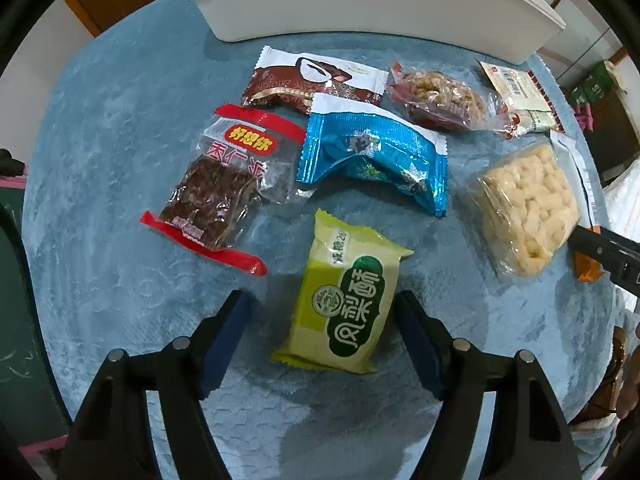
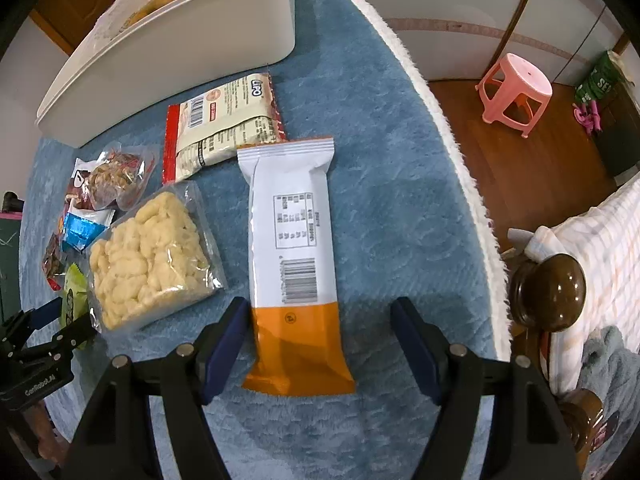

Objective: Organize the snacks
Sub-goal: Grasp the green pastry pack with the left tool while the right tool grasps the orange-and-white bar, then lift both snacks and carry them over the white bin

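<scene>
My left gripper [image 1: 322,316] is open, its jaws on either side of a green pineapple-cake packet [image 1: 346,296] lying on the blue cloth. My right gripper [image 2: 320,320] is open around the orange end of a long white-and-orange bar packet [image 2: 294,240]. A white bin [image 1: 360,0] stands at the back; it also shows in the right wrist view [image 2: 180,48] with a snack bag inside. Loose snacks lie between: a red date packet [image 1: 224,184], a blue foil packet [image 1: 376,156], a brown-and-white packet [image 1: 316,80], a puffed rice cake [image 2: 152,236] and a Lipo packet [image 2: 224,124].
The blue cloth's white edge [image 2: 452,132] runs along the right, with the wooden floor and a pink stool [image 2: 516,88] beyond. A brown bedpost knob [image 2: 548,292] is close on the right. A walnut-date packet [image 1: 436,96] lies near the bin.
</scene>
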The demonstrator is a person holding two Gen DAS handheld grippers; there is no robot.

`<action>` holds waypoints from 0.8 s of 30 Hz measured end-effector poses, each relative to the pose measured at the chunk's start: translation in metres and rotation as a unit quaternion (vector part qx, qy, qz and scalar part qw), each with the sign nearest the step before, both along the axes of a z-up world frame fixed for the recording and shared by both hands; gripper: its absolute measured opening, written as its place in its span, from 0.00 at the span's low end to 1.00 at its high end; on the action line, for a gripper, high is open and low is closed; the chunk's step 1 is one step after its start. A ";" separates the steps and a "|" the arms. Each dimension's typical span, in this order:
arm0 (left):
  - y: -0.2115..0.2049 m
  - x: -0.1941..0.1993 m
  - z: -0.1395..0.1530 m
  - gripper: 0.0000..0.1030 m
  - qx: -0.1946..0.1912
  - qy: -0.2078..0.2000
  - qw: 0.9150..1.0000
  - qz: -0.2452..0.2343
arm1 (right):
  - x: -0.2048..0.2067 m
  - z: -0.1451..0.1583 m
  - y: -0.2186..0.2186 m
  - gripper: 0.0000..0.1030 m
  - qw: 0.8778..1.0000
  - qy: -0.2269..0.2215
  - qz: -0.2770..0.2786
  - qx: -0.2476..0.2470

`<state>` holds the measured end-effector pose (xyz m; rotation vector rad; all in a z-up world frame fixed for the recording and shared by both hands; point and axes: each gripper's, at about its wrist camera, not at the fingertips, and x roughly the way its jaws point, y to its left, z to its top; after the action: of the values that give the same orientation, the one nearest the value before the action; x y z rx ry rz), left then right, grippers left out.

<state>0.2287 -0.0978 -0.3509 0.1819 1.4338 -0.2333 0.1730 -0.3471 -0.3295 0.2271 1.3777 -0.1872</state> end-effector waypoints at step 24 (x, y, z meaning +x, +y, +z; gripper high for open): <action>-0.011 -0.049 0.048 0.36 -0.042 -0.023 0.999 0.011 | -0.046 0.039 0.023 0.42 0.999 -0.028 0.038 -0.002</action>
<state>0.1798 -0.1085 -0.3031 0.1024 1.3768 -0.2683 0.1267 -0.3242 -0.2909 0.1748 1.3279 -0.1193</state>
